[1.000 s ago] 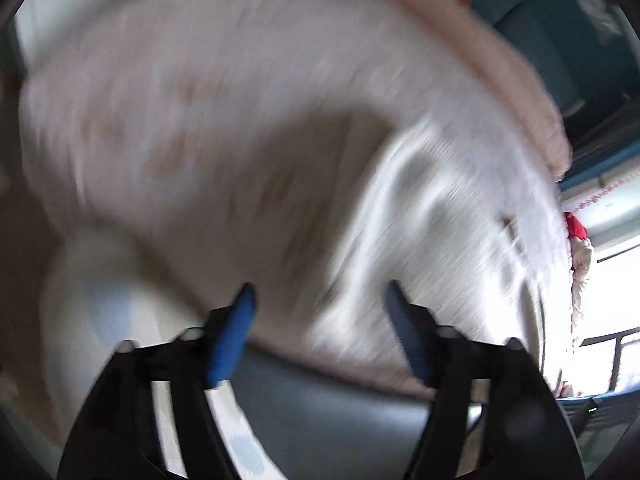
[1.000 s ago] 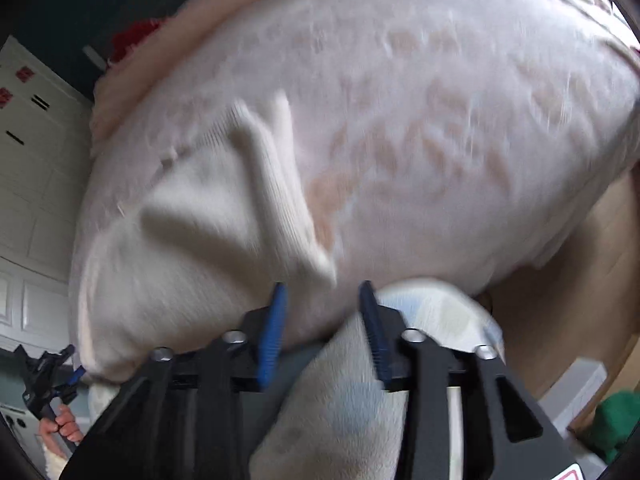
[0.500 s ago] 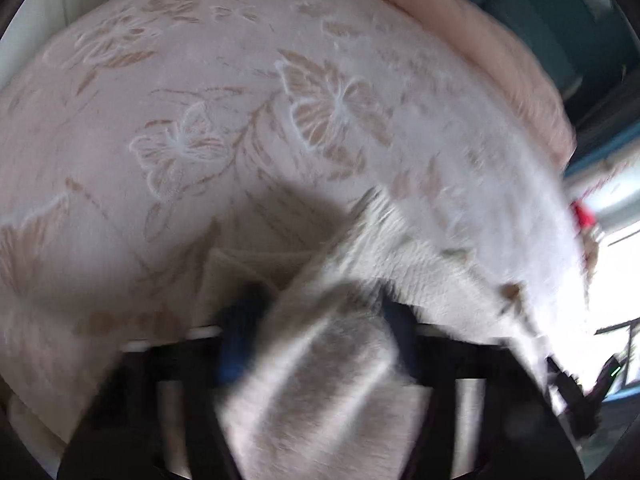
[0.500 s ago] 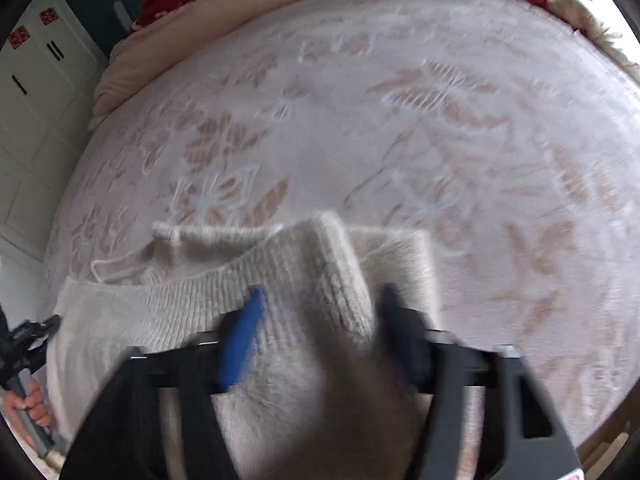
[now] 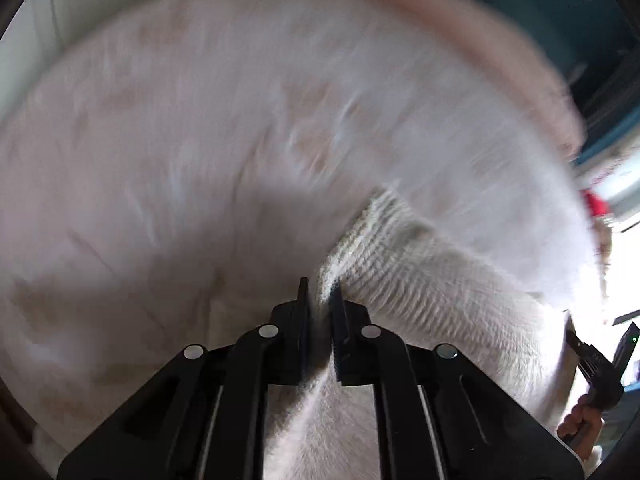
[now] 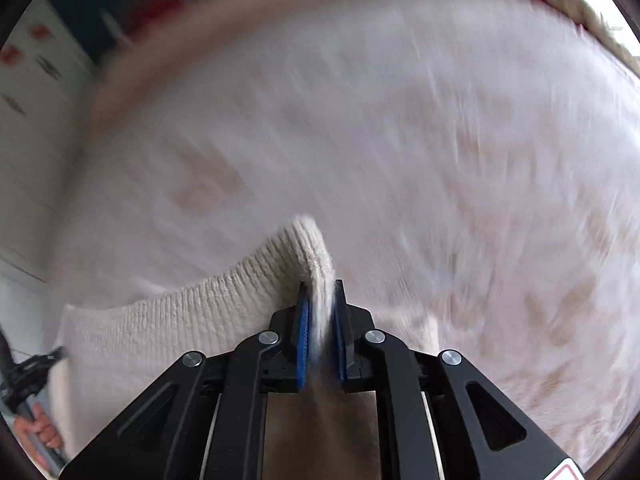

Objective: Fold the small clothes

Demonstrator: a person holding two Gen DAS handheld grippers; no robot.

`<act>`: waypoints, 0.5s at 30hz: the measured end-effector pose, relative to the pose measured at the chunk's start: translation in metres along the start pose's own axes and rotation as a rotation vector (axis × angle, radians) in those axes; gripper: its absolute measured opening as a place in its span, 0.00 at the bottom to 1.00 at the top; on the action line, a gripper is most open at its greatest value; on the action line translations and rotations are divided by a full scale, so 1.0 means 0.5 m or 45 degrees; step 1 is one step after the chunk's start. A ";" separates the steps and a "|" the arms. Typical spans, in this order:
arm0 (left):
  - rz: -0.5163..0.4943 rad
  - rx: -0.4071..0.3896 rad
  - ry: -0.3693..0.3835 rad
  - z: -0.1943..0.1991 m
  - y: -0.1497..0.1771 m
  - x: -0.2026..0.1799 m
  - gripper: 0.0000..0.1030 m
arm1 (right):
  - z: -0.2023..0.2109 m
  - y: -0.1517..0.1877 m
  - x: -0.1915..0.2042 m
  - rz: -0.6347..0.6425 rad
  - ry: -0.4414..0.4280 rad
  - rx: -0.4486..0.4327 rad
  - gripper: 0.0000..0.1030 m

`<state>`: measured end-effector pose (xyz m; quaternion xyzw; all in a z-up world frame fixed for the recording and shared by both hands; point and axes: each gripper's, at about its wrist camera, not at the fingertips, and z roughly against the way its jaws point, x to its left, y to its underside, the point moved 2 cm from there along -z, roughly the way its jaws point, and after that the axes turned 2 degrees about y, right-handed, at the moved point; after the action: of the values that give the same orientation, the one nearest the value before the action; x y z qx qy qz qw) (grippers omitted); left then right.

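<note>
Both tools are clamping the ribbed edge of the cream sweater (image 6: 168, 320): left tool (image 5: 319, 292) at lower centre, right tool (image 6: 320, 292) likewise, above the bed (image 6: 440, 140). Keeping the hem taut and level should be giving a straight fold.

No text, label, brand or number can be read in either wrist view. A red-edged sticker (image 6: 568, 473) shows at the lower right corner of the right wrist view, but it is cut off and illegible.
</note>
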<state>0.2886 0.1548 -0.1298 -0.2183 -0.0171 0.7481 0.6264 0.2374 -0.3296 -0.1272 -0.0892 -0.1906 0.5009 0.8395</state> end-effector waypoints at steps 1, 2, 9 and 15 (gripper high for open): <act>-0.007 -0.055 -0.017 -0.007 0.011 0.004 0.11 | 0.009 0.004 0.000 -0.012 -0.007 -0.041 0.12; -0.025 -0.107 -0.029 0.010 0.016 -0.002 0.13 | 0.050 0.008 0.005 -0.038 -0.034 -0.123 0.15; -0.133 -0.320 0.038 0.197 0.106 -0.048 0.54 | 0.273 0.171 0.066 0.122 -0.164 -0.349 0.27; -0.196 -0.119 -0.008 0.131 0.245 -0.032 0.57 | 0.164 0.342 0.026 0.165 -0.081 -0.103 0.10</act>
<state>0.1536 0.1296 -0.1024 -0.2431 -0.0708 0.6969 0.6710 0.0716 -0.2392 -0.1077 -0.1191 -0.2311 0.5488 0.7945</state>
